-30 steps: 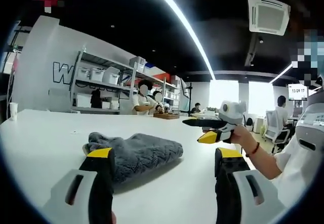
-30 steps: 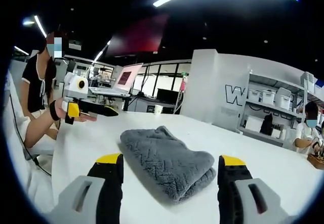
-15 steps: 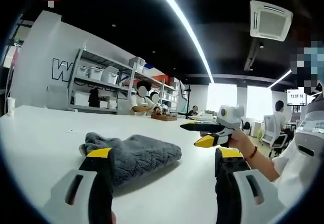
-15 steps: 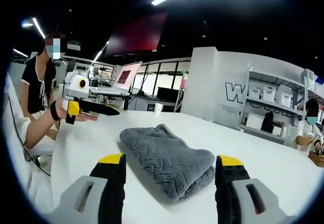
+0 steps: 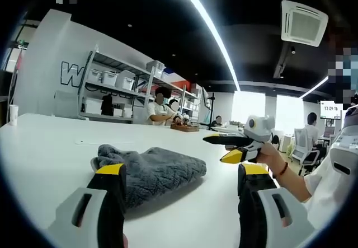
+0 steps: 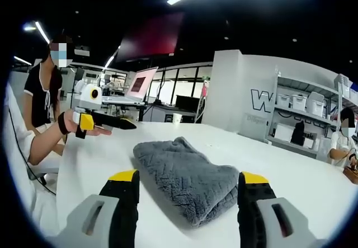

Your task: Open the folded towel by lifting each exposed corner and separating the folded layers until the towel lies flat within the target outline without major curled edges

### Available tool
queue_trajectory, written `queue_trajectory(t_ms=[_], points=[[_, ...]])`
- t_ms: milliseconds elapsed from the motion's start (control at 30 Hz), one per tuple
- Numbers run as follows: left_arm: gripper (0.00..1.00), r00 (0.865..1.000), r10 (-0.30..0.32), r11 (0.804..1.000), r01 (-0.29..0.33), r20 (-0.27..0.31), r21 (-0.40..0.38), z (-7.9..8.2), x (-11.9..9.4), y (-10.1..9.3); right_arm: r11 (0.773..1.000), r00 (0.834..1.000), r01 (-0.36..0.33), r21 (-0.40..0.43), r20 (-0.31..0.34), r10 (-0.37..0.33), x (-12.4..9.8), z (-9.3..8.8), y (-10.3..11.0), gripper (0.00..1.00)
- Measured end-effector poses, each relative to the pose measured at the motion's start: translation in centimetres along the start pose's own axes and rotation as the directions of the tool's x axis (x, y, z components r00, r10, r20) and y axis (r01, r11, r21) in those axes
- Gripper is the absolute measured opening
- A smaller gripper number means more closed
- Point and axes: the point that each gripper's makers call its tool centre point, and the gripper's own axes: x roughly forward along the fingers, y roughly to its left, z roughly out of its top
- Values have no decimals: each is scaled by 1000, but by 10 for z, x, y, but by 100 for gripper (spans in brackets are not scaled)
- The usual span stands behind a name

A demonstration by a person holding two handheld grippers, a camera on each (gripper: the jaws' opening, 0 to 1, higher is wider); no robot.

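Two grippers, both spread wide and holding nothing: left gripper (image 5: 182, 172) and right gripper (image 6: 187, 178) hover above the white table (image 6: 313, 186). One grey towel (image 6: 187, 175) (folded thick) lies between them, its long axis running from the left gripper's side toward the right's, layered fold edge facing the right gripper view.

Little changed. Right hand-held gripper (image 5: 232, 148), seen beyond the folded towel (image 5: 151, 168) in the left gripper view, edged slightly lower toward the table (image 5: 45, 147). Left hand-held gripper (image 6: 109, 122) drifted slightly nearer the towel in the right gripper view.
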Motion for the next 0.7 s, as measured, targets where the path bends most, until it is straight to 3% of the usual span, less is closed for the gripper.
queue_trajectory(t_ms=[467,700], points=[[80,1000,-17,1000,18,-19,15,3,8,1,1000,1000,-2,2,-26,2,8,-3,-2,66],[80,999,-8,1000,9,-43,7,-3,14,11,1000,1000,-4,2,-22,4,10,1,-4,66]])
